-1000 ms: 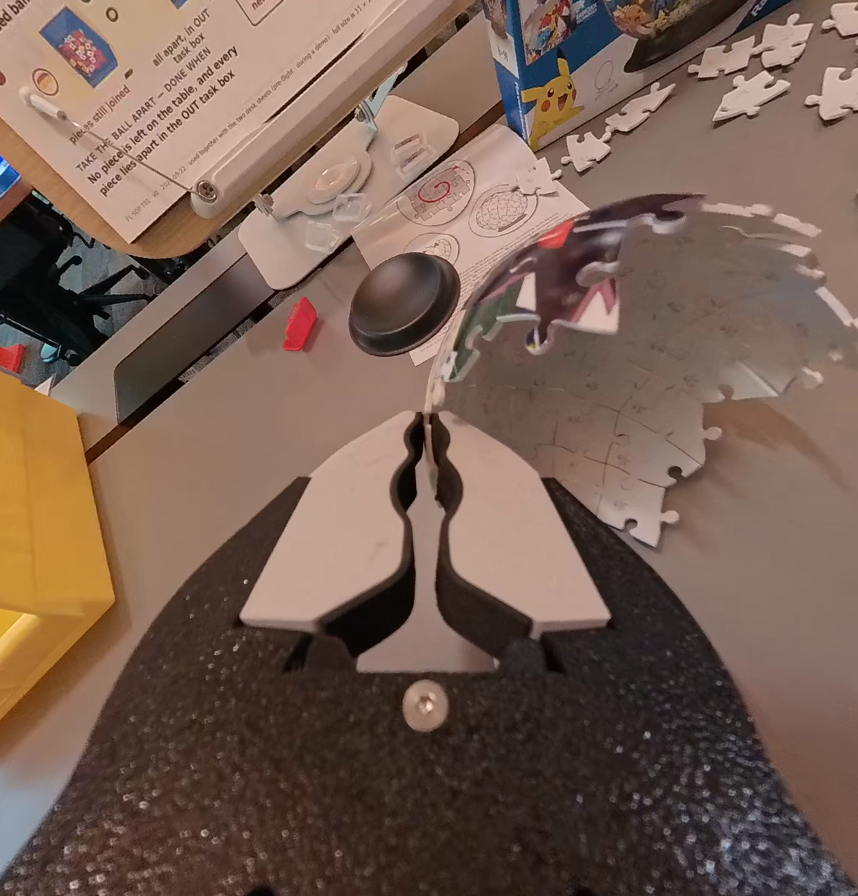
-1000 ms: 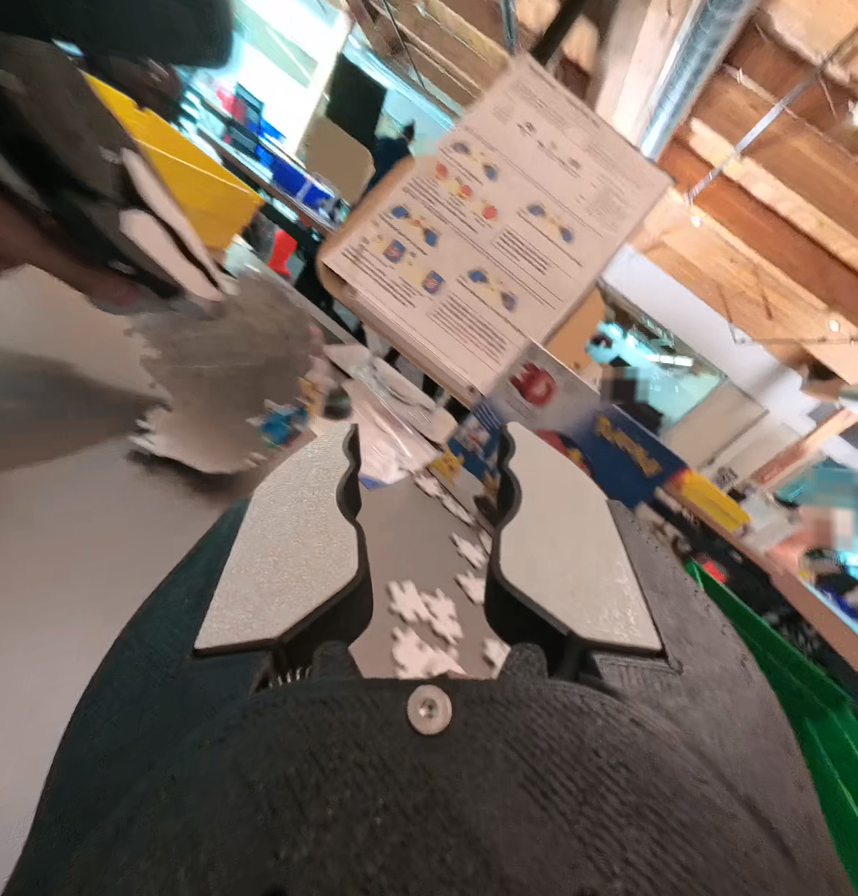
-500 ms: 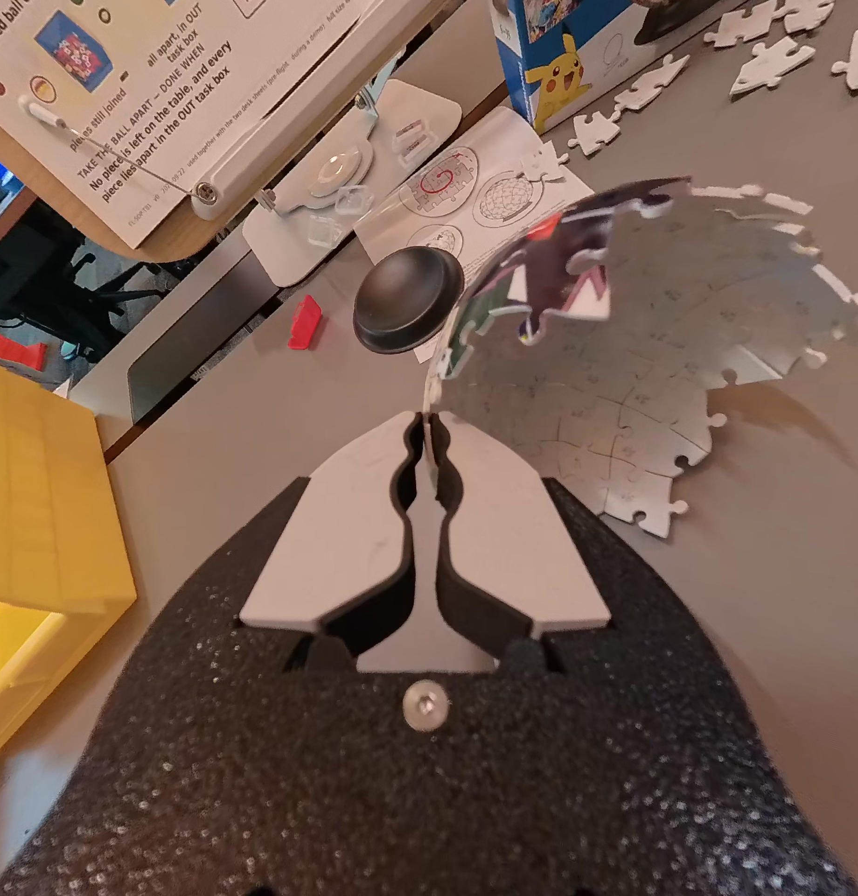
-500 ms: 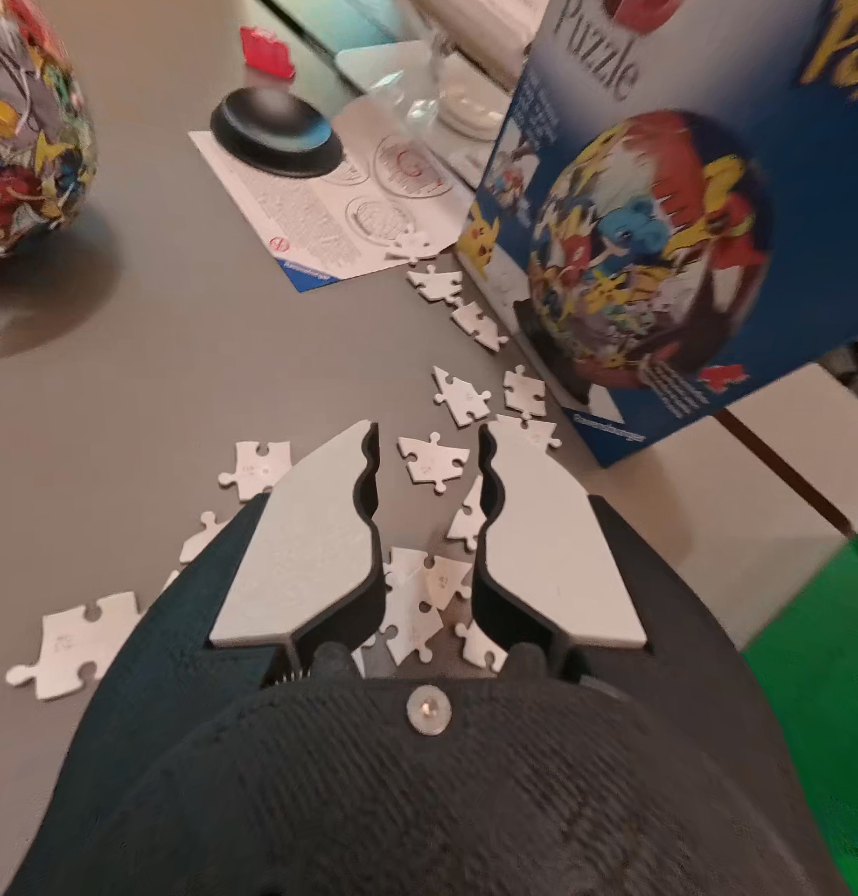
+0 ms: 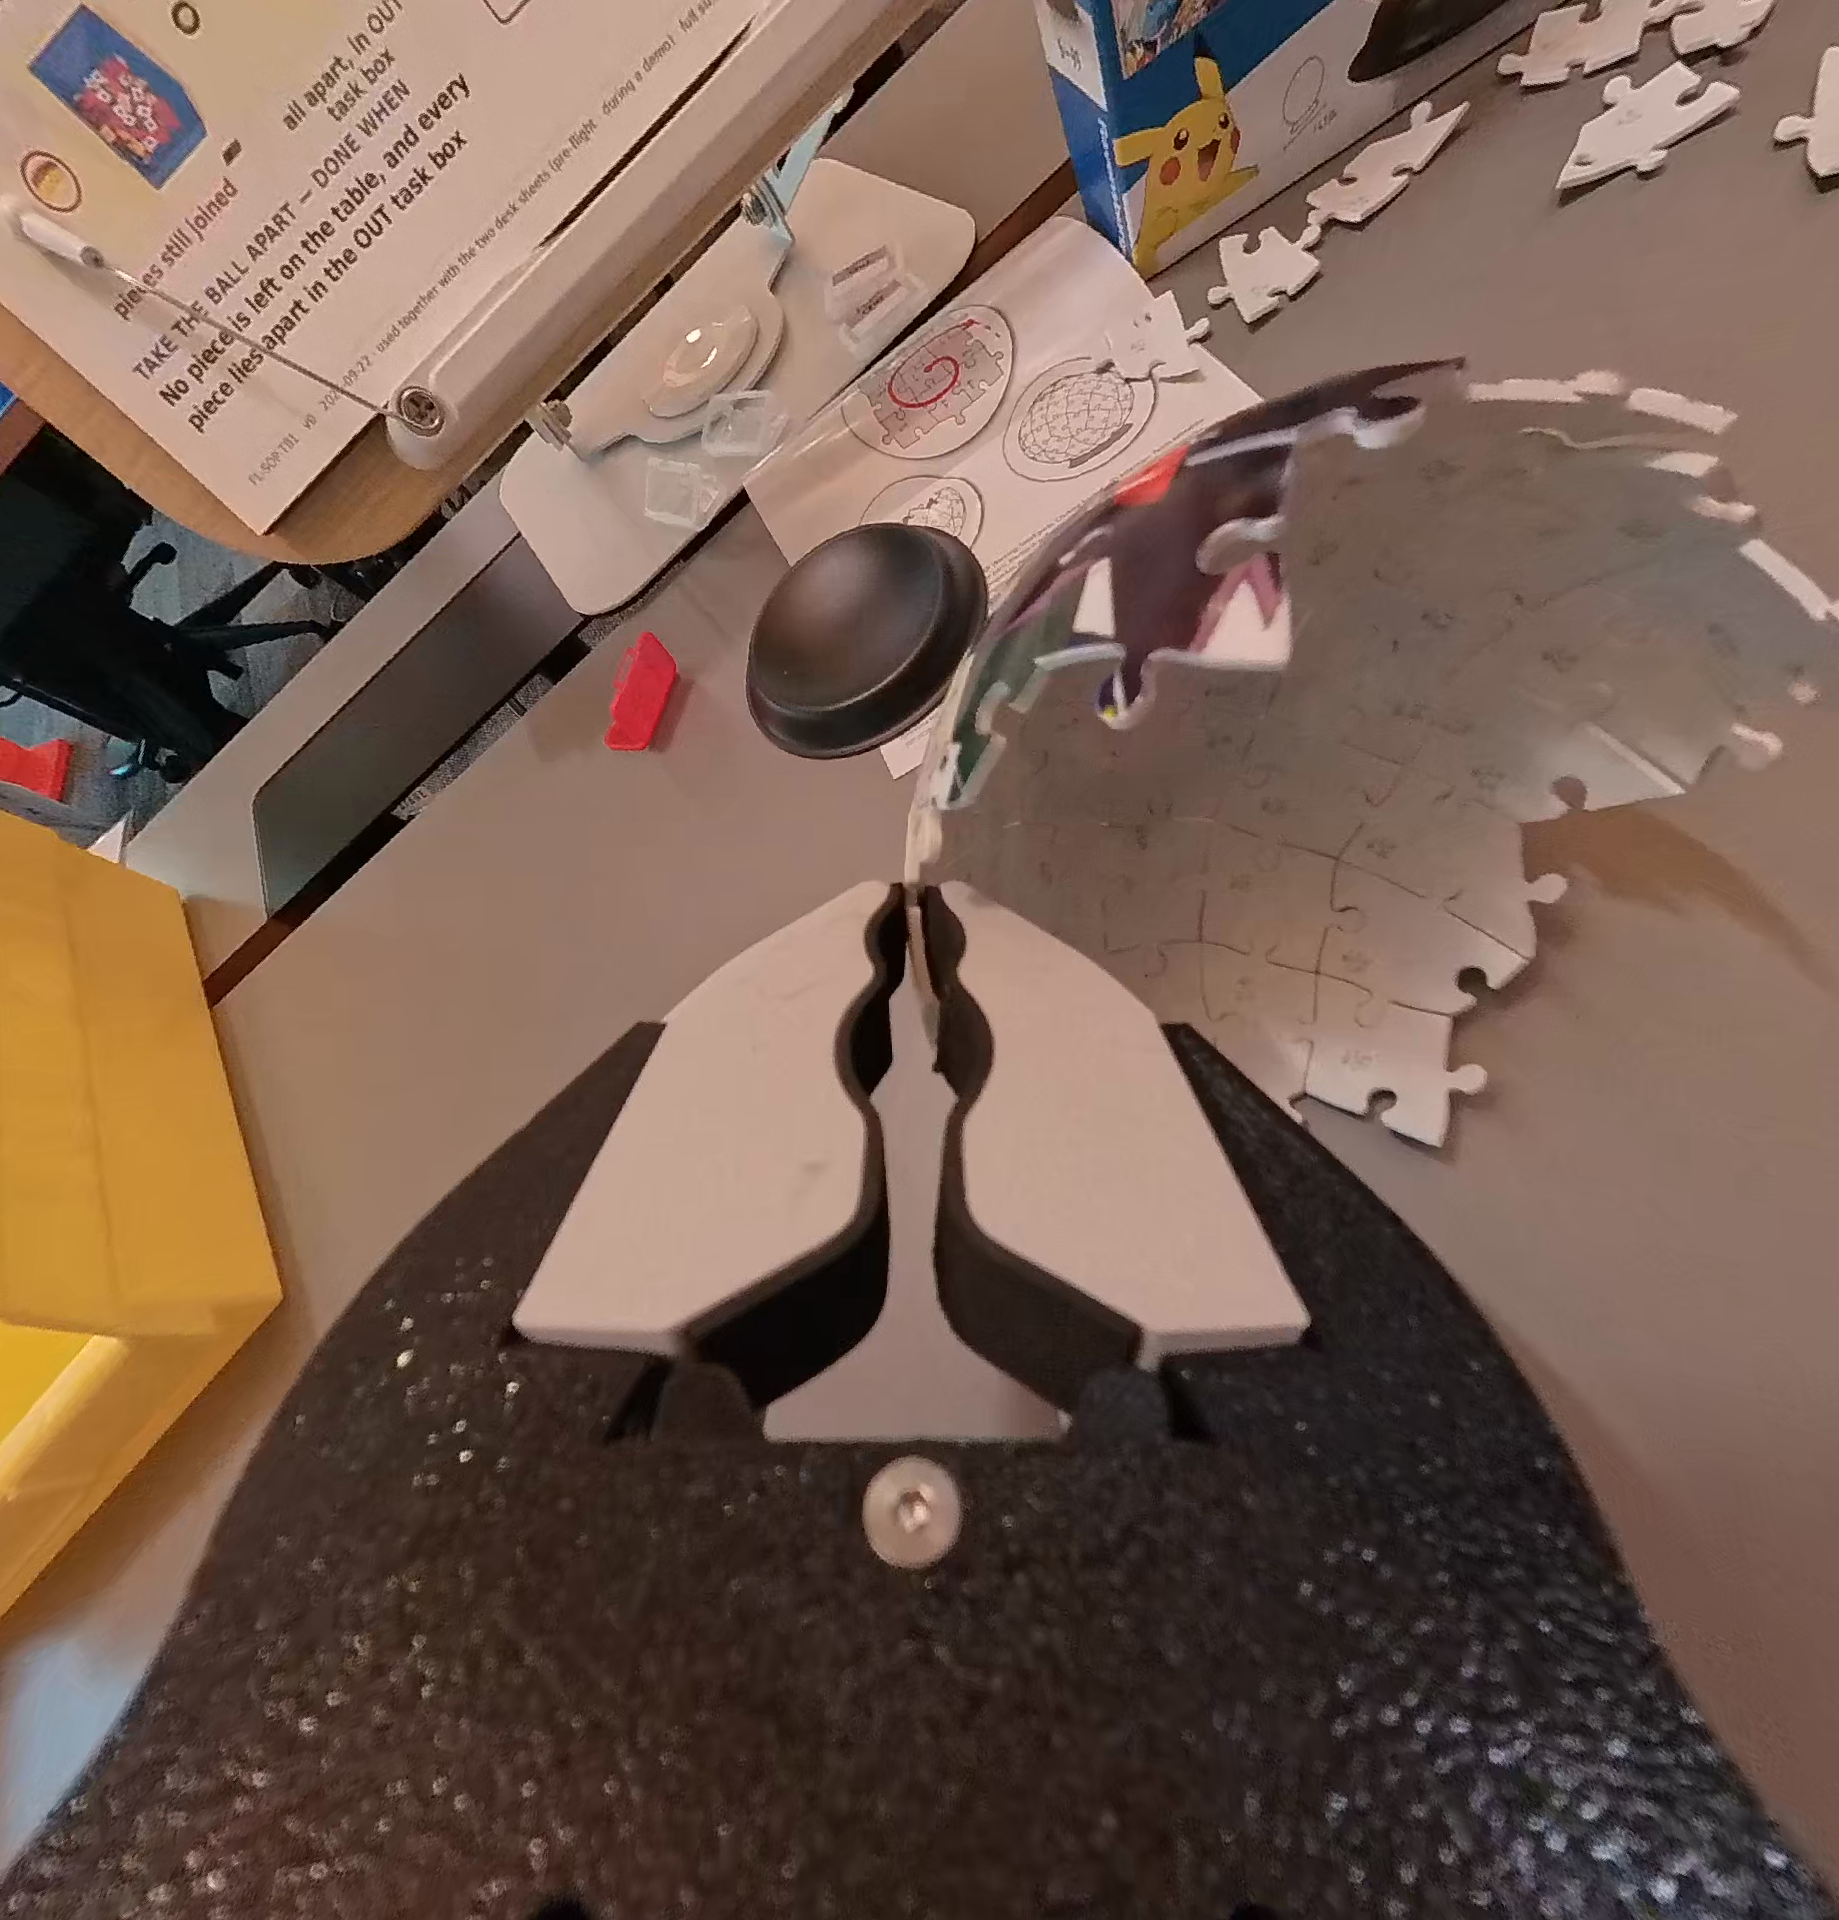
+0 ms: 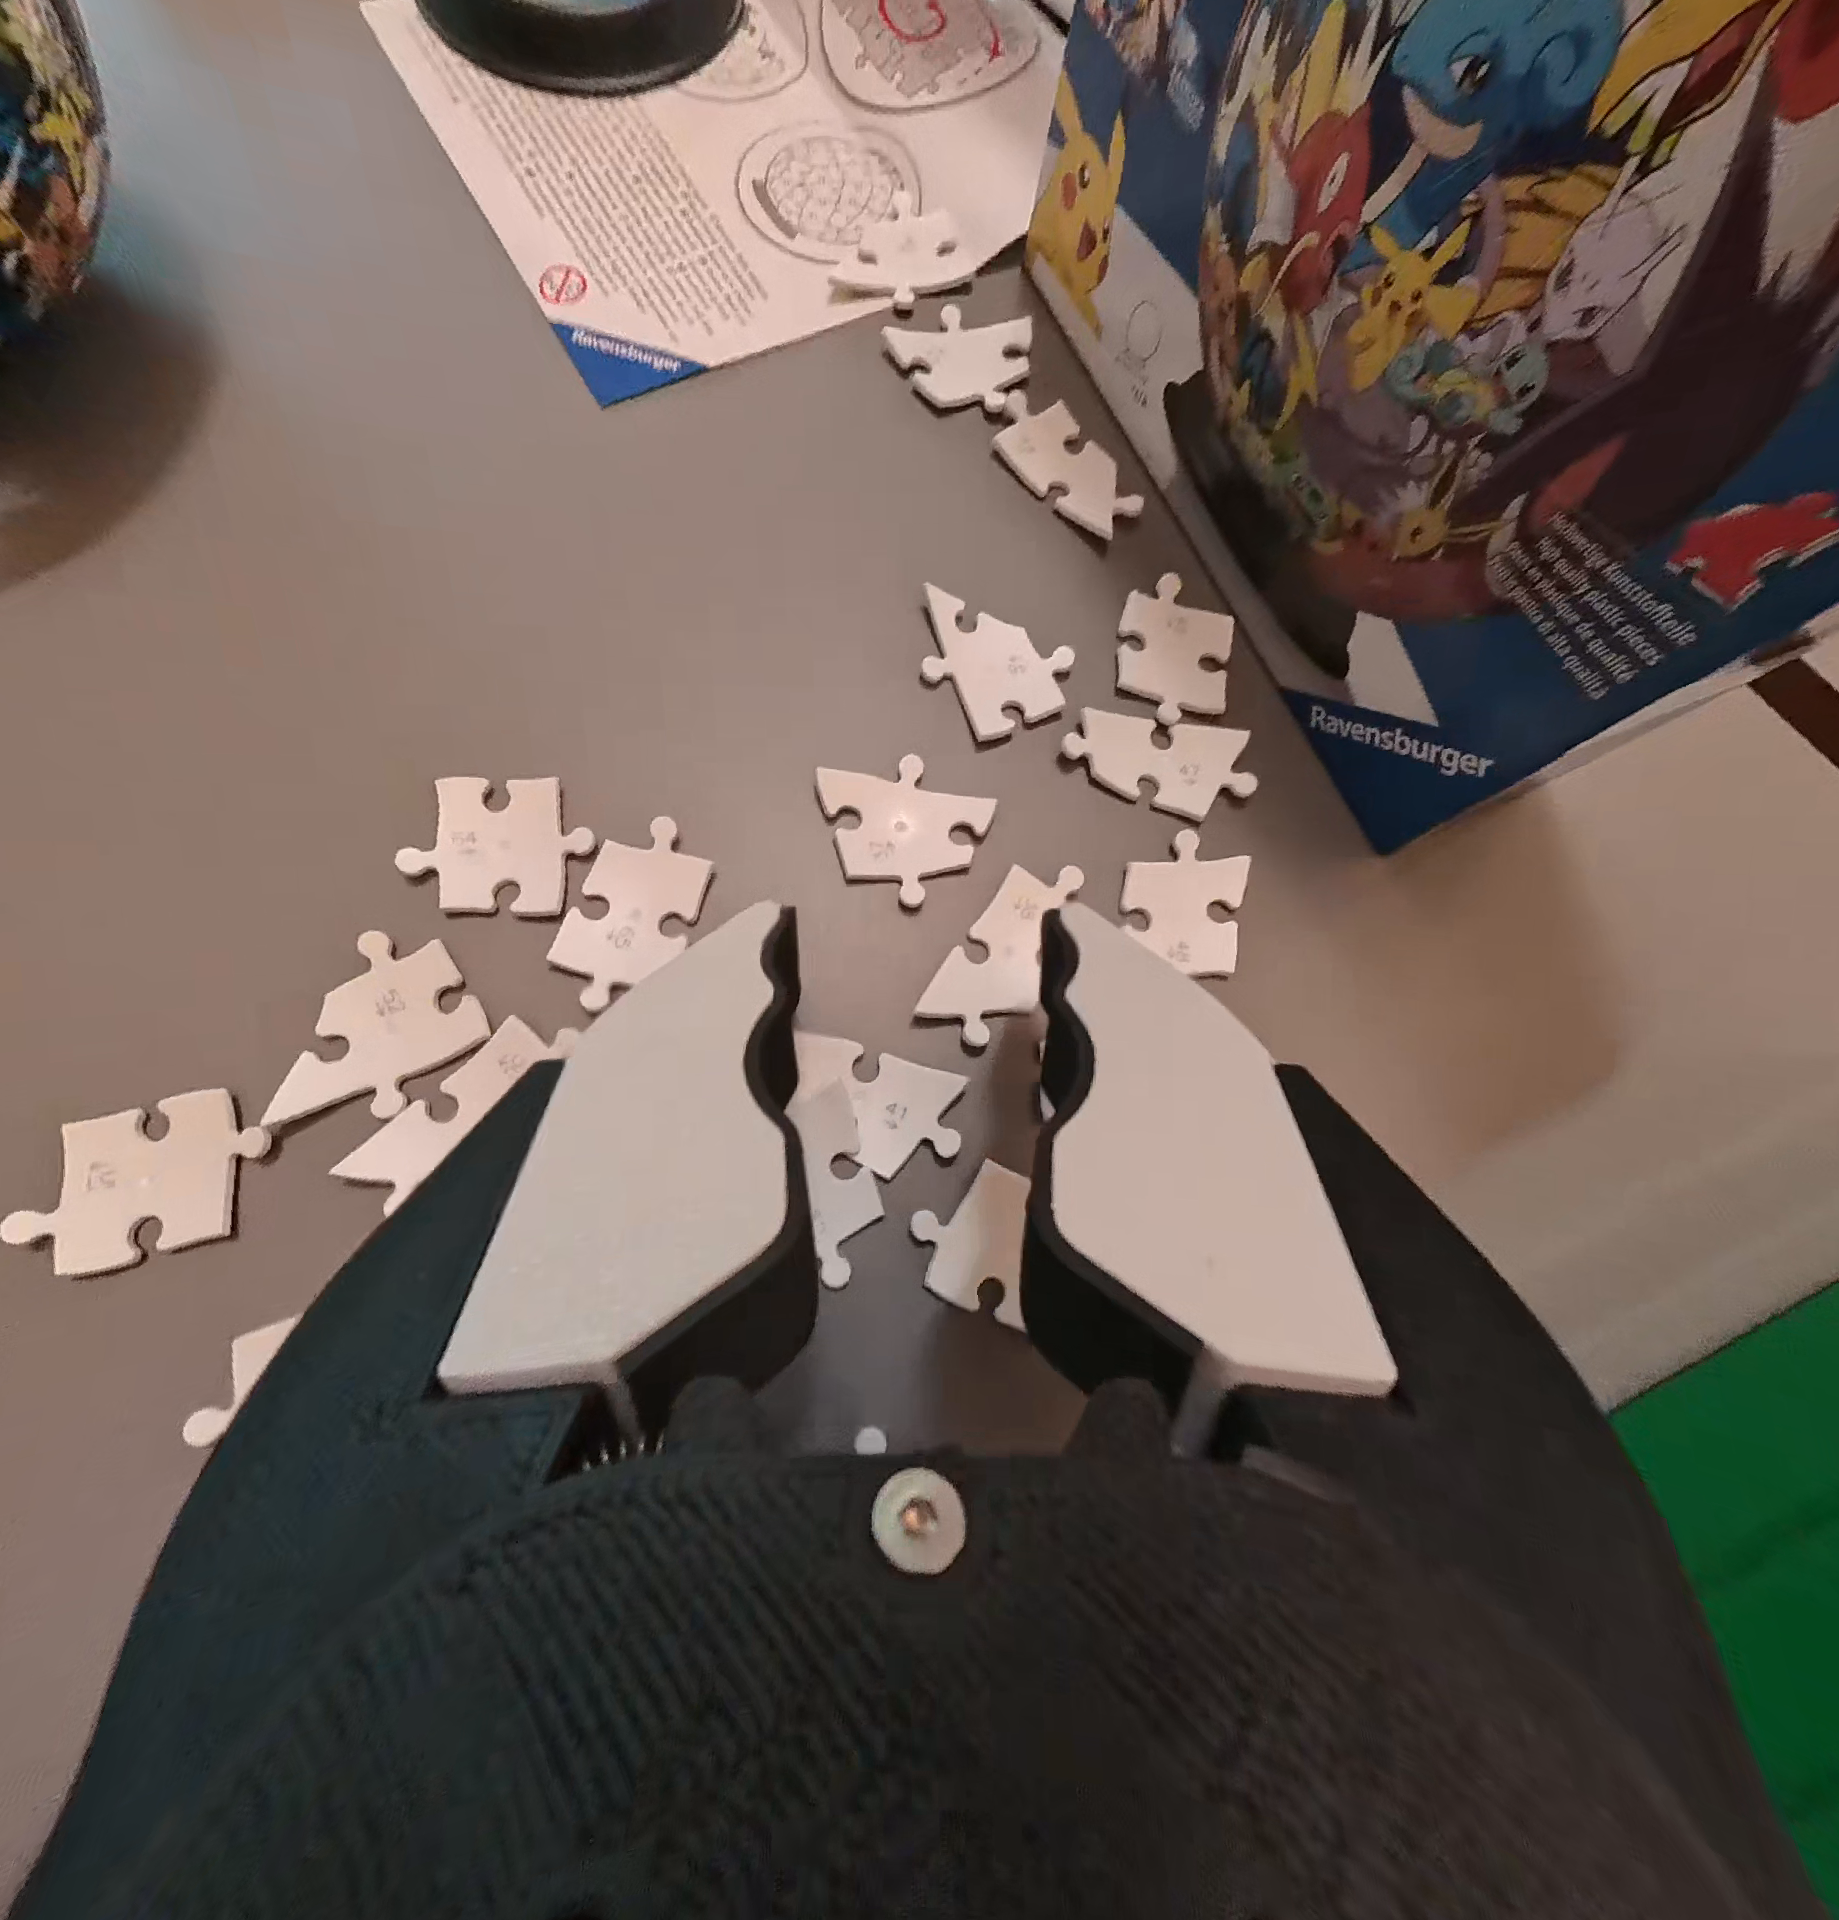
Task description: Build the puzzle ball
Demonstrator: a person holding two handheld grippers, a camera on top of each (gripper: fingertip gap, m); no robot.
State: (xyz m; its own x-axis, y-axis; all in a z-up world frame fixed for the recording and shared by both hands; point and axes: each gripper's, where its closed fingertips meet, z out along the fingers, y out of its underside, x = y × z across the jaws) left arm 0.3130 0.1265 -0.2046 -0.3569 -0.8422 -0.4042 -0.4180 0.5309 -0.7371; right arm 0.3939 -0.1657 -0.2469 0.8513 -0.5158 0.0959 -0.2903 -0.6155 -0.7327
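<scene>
My left gripper (image 5: 915, 904) is shut on the rim of the part-built puzzle ball (image 5: 1362, 790), a curved shell with a white inside and a jagged open edge, held just above the grey table. The ball's coloured outside shows at the far left of the right wrist view (image 6: 21, 177). My right gripper (image 6: 915, 935) is open and empty, low over several loose white puzzle pieces (image 6: 904, 831) lying face down on the table. One piece (image 6: 894, 1112) lies between its fingers, untouched.
A black round stand (image 5: 863, 644) sits on an instruction sheet (image 5: 998, 395). The blue puzzle box (image 6: 1466, 364) stands to the right of the pieces. A yellow bin (image 5: 73, 1143) is at the left, a small red block (image 5: 640, 691) nearby, and a green surface (image 6: 1767, 1538) at the right. The grippers' ends are close to 30 cm from one another. The left tips stand about 20 cm off the small red block (image 5: 640, 691).
My right gripper swung down from pointing across the room to hover low over the loose pieces, moving closer to them. My left gripper kept its hold on the shell and barely shifted.
</scene>
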